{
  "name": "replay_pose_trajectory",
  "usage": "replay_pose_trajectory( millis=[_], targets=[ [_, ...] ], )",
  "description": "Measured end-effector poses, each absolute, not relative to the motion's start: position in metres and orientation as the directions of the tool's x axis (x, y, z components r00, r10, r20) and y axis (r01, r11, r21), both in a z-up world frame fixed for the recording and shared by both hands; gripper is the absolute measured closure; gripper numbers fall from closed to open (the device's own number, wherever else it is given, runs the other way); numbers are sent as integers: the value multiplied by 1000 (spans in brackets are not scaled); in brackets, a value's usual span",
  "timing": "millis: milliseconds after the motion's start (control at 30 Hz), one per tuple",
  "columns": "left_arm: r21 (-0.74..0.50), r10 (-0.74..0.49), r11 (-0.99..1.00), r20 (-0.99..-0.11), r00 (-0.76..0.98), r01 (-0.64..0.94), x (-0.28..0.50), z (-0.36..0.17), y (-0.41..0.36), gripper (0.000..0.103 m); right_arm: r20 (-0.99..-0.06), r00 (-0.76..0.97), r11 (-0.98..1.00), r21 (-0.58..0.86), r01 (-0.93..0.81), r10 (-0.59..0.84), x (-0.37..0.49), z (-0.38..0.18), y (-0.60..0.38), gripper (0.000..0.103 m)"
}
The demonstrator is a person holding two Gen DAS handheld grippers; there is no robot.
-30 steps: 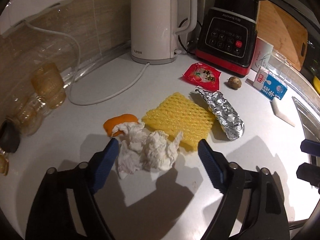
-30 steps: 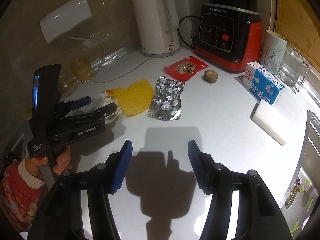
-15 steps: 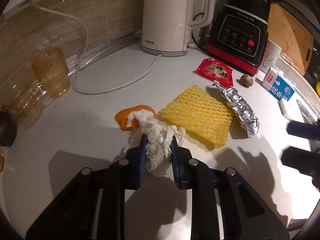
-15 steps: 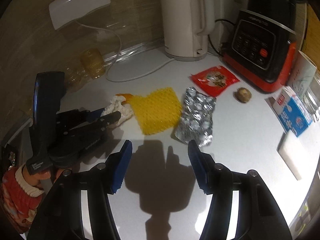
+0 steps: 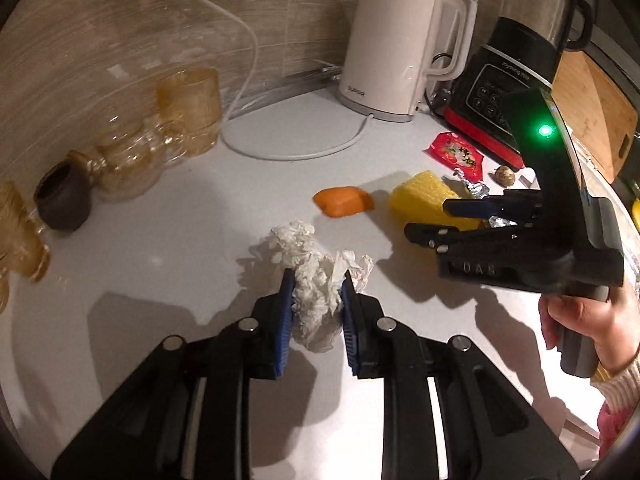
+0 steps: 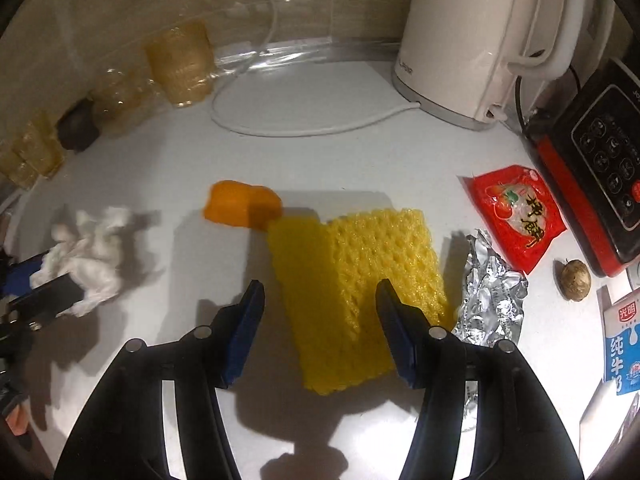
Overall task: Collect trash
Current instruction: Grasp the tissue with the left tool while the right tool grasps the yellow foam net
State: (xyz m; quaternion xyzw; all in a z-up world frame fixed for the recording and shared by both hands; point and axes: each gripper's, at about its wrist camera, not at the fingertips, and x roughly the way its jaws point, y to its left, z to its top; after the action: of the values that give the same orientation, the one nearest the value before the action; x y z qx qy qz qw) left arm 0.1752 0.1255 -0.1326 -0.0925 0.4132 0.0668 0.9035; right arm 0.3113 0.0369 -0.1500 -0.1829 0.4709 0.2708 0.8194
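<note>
My left gripper is shut on a crumpled white tissue, pulled away from the other trash; the tissue also shows in the right wrist view. My right gripper is open, its jaws on either side of the near end of the yellow foam net. It shows in the left wrist view, with the foam net behind it. An orange peel, crumpled foil, a red snack wrapper and a brown nut lie on the white counter.
A white kettle with its looped cord and a black-red blender stand at the back. Amber glasses and a dark cup stand at the left. A milk carton is at the right edge.
My left gripper closed on the tissue and drew it back from the peel and foam net. My right gripper moved forward and left, down over the foam net.
</note>
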Motion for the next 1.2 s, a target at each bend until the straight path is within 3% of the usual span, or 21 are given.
replay_pose_trajectory(
  millis=[100,167,200,767,1200],
  targets=[
    [-109,46,974,-761,648,-197,174,-133,124,81,-871,410,801,-33,-597,270,313,-148,36,66],
    [-114,40,975,-760,648,-193,172,-132,122,81,-869,404,809,-7,-588,286,312,-146,33,84],
    [-114,38,975,-759,650,-191,171,-130,121,81,-867,402,810,2,-587,293,311,-144,30,87],
    [-74,24,990,-748,664,-119,104,-92,63,81,-760,464,802,122,-585,454,191,-63,-27,88],
    [-76,-94,996,-723,684,56,-3,-60,-50,81,-711,563,883,180,-433,421,14,-24,-168,88]
  ],
)
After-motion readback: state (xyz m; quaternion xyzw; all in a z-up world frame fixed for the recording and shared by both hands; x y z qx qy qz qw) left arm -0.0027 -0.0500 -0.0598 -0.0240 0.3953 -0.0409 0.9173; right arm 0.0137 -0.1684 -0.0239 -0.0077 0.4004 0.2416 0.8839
